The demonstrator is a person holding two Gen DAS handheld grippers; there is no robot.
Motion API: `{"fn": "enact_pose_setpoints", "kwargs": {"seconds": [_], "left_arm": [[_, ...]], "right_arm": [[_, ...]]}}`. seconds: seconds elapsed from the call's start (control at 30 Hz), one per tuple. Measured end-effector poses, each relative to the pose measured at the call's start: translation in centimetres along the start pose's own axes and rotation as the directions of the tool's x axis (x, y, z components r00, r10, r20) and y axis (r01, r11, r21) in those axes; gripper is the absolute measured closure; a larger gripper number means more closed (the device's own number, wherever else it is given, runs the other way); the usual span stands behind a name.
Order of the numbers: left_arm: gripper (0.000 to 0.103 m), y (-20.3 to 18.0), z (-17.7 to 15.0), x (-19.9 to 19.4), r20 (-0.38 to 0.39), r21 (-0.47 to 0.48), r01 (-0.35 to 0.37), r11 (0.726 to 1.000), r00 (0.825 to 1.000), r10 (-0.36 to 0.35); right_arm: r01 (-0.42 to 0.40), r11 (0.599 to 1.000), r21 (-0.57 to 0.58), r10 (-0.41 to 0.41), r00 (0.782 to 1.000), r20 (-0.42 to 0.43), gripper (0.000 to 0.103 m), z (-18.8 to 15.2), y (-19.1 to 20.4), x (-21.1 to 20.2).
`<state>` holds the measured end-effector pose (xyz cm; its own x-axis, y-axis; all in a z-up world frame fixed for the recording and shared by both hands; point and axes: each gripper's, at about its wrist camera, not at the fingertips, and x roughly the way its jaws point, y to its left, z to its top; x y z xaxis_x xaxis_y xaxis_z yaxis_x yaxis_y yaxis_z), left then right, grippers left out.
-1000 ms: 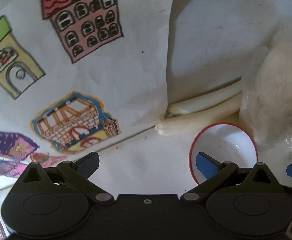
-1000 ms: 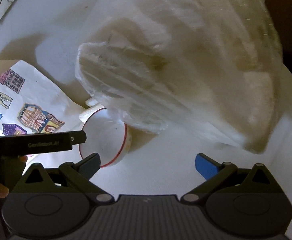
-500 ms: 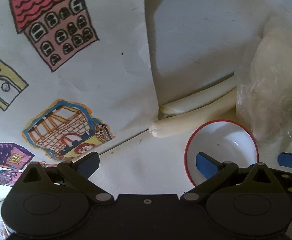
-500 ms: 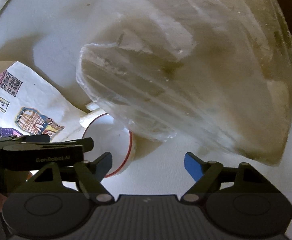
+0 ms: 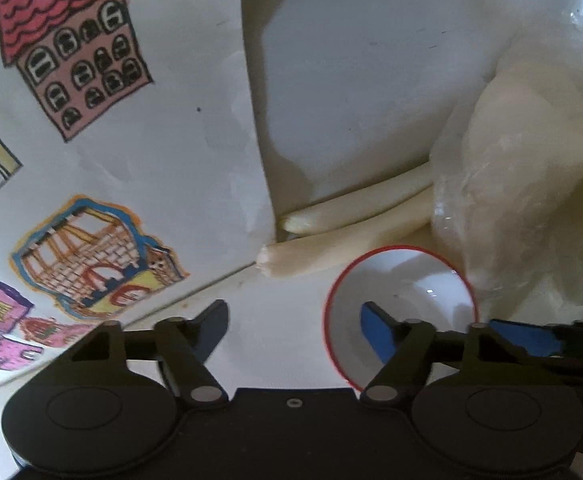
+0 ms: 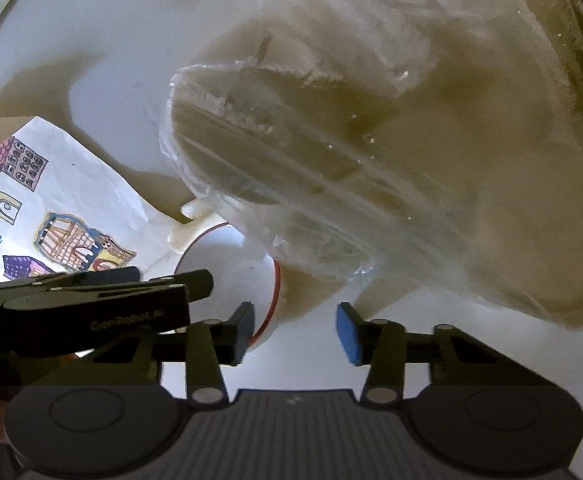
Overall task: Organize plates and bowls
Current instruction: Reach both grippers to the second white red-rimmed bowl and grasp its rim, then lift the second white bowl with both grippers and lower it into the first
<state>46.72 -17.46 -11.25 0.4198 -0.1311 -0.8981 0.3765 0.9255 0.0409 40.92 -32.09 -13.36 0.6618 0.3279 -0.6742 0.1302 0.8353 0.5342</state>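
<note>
White counter (image 5: 371,80) carried a sheet of drawn houses (image 5: 111,160), two pale rolls (image 5: 351,204) and a clear plastic bag (image 6: 371,140) of stacked pale items. Between them sat the red-rimmed bowl (image 5: 403,280), seemingly holding nothing. The left claw (image 5: 295,320) was closing, one blue finger over the bowl's inside and the other outside its rim, not yet pressing. The right claw (image 6: 295,332) was closing too, nothing between its fingers, the bowl just left of it. A second before, both claws stood wider apart.
</note>
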Motion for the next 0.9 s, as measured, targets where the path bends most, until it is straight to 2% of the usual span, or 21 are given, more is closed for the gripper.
{"fn": "enact_pose_setpoints", "kwargs": {"seconds": [0.07,0.13,0.17,0.23,0.27,0.5,0.7,0.9], "left_arm": [[0.047,-0.2,-0.3,0.1,-0.006,-0.018,0.033,0.999,0.999,-0.033],[0.063,-0.4,-0.5,0.2,-0.009,-0.032,0.064,0.997,0.998,-0.064],[0.065,-0.5,-0.7,0.2,-0.011,-0.035,0.074,0.997,0.997,-0.074],[0.082,-0.9,-1.1,0.3,-0.014,-0.046,0.096,0.994,0.995,-0.097],[0.087,-1.0,-1.3,0.4,-0.014,-0.055,0.108,0.993,0.994,-0.109],[0.092,-0.9,-3.2,-0.2,0.013,-0.115,0.154,0.981,0.988,-0.154],[0.092,-1.2,-5.0,-2.9,0.045,-0.103,0.180,0.978,0.983,-0.176],[0.092,-0.5,-5.8,-5.9,0.085,-0.084,0.232,0.969,0.971,-0.225]], "right_arm": [[-0.012,1.000,0.000,0.012,1.000,0.003,0.067,0.0,0.1,0.1],[-0.019,1.000,-0.007,0.019,1.000,0.009,0.072,-0.1,0.5,0.2],[-0.024,1.000,-0.008,0.024,1.000,0.010,0.077,-0.1,0.5,0.3],[-0.040,0.999,-0.002,0.040,0.999,0.008,0.081,-0.1,0.6,0.4],[-0.047,0.999,0.000,0.047,0.999,0.008,0.084,-0.1,0.6,0.4],[-0.061,0.998,0.018,0.061,0.998,0.004,0.087,-0.5,0.2,0.0],[-0.058,0.998,0.010,0.058,0.998,0.022,0.088,-2.0,0.8,-2.2],[-0.049,0.999,0.007,0.048,0.996,0.072,0.088,-3.8,1.7,-5.9]]}}
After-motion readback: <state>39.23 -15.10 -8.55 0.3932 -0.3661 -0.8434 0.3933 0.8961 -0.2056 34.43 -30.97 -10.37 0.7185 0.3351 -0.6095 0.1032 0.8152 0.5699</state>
